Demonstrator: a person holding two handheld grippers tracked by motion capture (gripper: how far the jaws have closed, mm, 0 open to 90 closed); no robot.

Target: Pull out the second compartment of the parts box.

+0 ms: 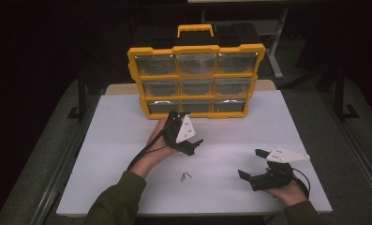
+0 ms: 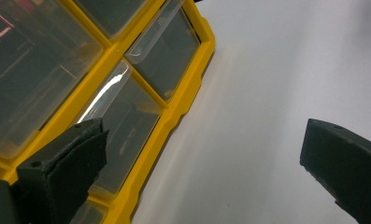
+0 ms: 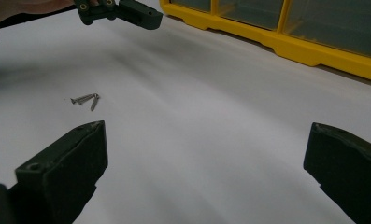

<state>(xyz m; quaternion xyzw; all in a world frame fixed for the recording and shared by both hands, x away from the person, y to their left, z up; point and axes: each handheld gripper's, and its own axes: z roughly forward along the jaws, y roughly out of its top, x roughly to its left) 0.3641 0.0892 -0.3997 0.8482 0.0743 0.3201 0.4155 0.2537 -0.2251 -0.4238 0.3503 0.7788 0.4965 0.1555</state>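
Observation:
A yellow organizer (image 1: 196, 80) with clear drawers stands upright at the back of the white table (image 1: 272, 123). My left gripper (image 1: 187, 128) is open and held just in front of its bottom row, one jaw close to the lower left drawer. In the left gripper view the gripper (image 2: 204, 154) has nothing between its jaws, and the organizer's yellow frame (image 2: 174, 116) runs past the left jaw. My right gripper (image 1: 249, 162) lies open and empty low at the front right. A few small screws (image 1: 186, 176) lie loose on the table between the hands, also visible as screws (image 3: 85, 99) ahead of the right gripper (image 3: 204, 154).
The organizer's bottom edge (image 3: 290, 44) crosses the top right of the right gripper view, where the left gripper's jaw (image 3: 122, 11) hangs at the top left. Dark floor and table legs surround the table. A black handle section (image 1: 195, 30) tops the organizer.

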